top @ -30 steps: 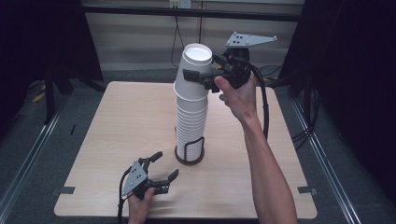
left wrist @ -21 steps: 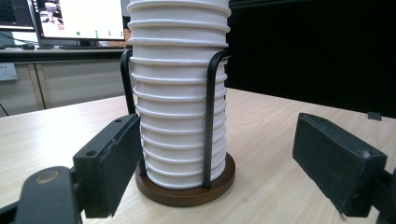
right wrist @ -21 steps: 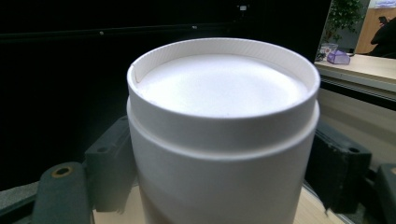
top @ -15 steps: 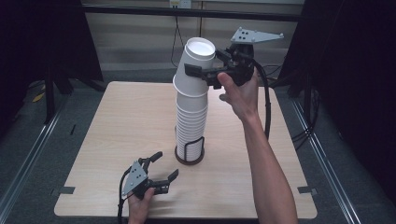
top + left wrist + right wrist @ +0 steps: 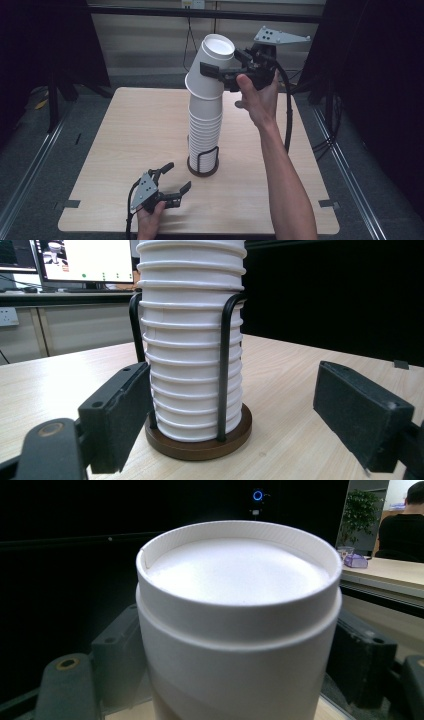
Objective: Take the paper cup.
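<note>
A tall stack of white paper cups (image 5: 204,131) stood upside down on the light wood table (image 5: 125,135), w/ its lower part inside a black wire holder (image 5: 203,161) on a round dark-brown base. The right gripper (image 5: 216,73) was up high at the top of the stack, jaws closed on either side of the top cup (image 5: 212,66), which was tilted to the right & lifted partly off the cups under it, though its rim overlapped the next cup down. In the right gripper view that cup (image 5: 239,625) sat squeezed btwn the two black jaws, its recessed bottom facing the camera. The right hand (image 5: 259,98) wrapped the gripper's handle, forearm reaching up from the near edge, w/ a black cable (image 5: 286,115) looping down behind the wrist. The left gripper (image 5: 175,180) rested low near the front edge of the table, held in the left hand (image 5: 150,219), jaws spread wide w/ nothing in them, pointed toward the holder & just short of it. In the left gripper view the holder's base (image 5: 200,441) & wire uprights sat btwn the two open pads, the stack (image 5: 192,340) rising out of frame. Monitors (image 5: 82,261) glowed on a desk behind.
</note>
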The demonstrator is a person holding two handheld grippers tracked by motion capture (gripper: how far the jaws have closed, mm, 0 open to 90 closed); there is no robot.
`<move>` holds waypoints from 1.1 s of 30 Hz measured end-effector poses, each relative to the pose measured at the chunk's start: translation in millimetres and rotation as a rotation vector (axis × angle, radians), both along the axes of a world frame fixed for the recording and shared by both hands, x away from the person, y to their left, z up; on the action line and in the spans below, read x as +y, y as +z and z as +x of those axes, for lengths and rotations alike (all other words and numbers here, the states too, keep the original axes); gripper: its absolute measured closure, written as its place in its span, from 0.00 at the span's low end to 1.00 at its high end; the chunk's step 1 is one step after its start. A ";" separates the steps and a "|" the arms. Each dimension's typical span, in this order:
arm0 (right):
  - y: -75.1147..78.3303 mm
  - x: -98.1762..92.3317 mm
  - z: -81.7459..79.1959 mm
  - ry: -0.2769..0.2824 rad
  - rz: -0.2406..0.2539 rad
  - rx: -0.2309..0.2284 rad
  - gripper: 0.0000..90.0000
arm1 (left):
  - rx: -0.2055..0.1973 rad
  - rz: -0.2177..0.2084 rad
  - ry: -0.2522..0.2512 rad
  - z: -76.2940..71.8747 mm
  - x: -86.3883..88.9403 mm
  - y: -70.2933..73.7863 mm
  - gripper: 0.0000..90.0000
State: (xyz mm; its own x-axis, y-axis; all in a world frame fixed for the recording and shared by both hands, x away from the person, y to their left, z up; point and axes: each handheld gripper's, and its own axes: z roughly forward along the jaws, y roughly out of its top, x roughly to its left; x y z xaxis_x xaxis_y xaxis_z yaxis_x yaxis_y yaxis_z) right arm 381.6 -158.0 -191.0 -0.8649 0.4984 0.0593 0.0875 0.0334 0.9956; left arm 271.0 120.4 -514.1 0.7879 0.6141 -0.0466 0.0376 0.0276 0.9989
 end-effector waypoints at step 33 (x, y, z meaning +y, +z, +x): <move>10.4 -25.5 -9.6 -0.009 0.114 -0.027 0.23 | 0.002 -0.002 -0.002 -0.1 -0.2 0.0 0.17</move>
